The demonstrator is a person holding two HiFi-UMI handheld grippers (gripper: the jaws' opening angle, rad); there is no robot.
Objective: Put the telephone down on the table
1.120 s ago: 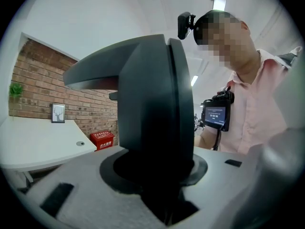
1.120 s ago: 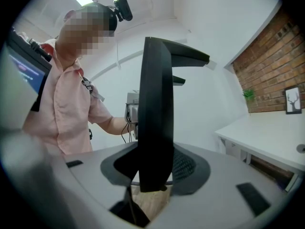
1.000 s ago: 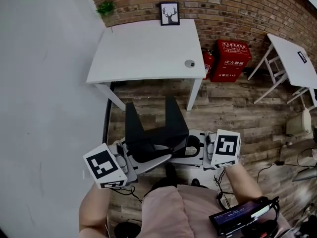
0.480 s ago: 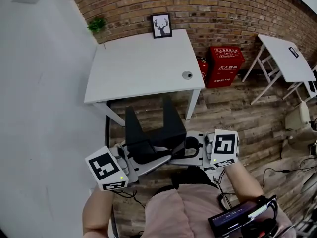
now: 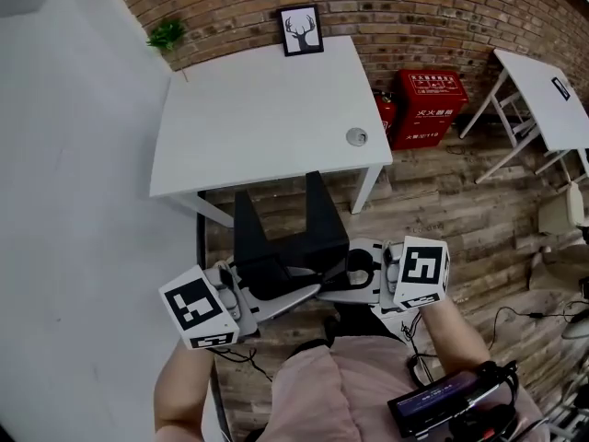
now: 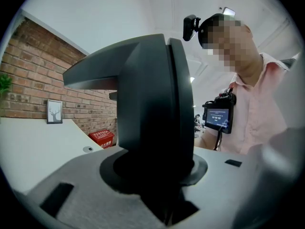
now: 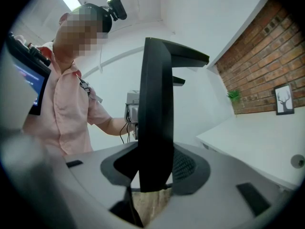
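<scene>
The black telephone point(image 5: 290, 242), a dark angular body with two raised ends, hangs in the air just before the white table's point(image 5: 248, 118) front edge. My left gripper point(image 5: 267, 293) is shut on its left side, and my right gripper point(image 5: 348, 273) is shut on its right side. In the left gripper view the telephone point(image 6: 157, 104) fills the space between the jaws of the left gripper point(image 6: 159, 180). The right gripper view shows the telephone's thin black edge point(image 7: 155, 113) clamped in the right gripper point(image 7: 147, 182). Its underside is hidden.
On the table stand a framed deer picture point(image 5: 302, 30) at the back edge and a small plant point(image 5: 166, 35) at the back left corner; a round grommet point(image 5: 356, 136) sits front right. A red fire-extinguisher box point(image 5: 428, 104) and a second white table point(image 5: 543, 99) stand at right. A white wall runs along the left.
Both grippers have carried the telephone forward toward the table. The table's front edge, a gap away before, now meets the top of the telephone in the head view.
</scene>
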